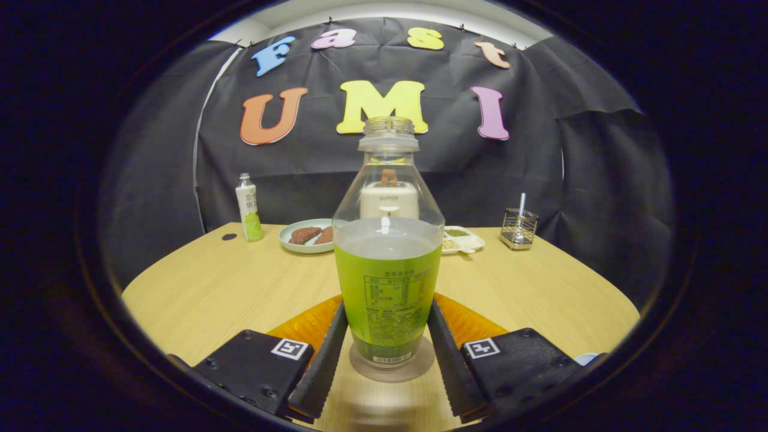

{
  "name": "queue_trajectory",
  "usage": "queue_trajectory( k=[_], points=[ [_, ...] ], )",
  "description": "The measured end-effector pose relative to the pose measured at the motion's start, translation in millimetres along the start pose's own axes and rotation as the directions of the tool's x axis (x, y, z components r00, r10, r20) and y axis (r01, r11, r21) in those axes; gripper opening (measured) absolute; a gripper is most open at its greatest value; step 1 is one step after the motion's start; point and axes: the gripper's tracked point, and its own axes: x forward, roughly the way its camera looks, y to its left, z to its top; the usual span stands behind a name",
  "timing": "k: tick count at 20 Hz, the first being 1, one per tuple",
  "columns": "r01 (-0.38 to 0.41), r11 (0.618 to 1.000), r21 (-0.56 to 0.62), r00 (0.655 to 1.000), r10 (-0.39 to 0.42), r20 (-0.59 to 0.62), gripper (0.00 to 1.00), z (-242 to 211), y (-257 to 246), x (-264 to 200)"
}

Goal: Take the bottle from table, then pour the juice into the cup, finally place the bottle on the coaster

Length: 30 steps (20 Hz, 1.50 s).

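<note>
The bottle (388, 264) stands upright on the round coaster (392, 365) on the bench (228, 288), uncapped, with green juice filling its lower half. The tongs (387, 342) sit released around it: each finger (324, 360) flanks the bottle's base with a sliver of space, neither pressing. Beyond, near the wall, are a plate (307, 236) of brown food, a small white bottle (248, 208) and a wire holder (519, 228).

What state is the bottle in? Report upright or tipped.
Upright: the bottle stands on the coaster, neck up, uncapped, between the gripper's open fingers.
</note>
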Motion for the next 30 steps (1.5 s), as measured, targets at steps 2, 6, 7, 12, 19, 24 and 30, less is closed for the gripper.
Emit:
queue_trajectory(
  k=[2,6,7,12,19,24,30],
  points=[
    [-0.006,1.000,0.000,1.000,0.006,-0.008,0.80,-3,-2,3],
    [0.000,1.000,0.000,1.000,0.000,-0.014,0.81,-6,-6,8],
    [-0.004,1.000,0.005,1.000,0.004,-0.018,0.82,-8,-5,9],
    [-0.005,1.000,-0.010,1.000,0.004,-0.030,0.87,-9,-7,6],
    [-0.019,0.999,-0.030,1.000,0.020,0.012,0.97,4,-9,-17],
    [-0.068,0.996,-0.061,0.989,0.075,0.127,0.97,26,-8,-71],
    [-0.054,0.998,-0.028,0.973,0.059,0.224,1.00,47,-17,-165]
  ],
)
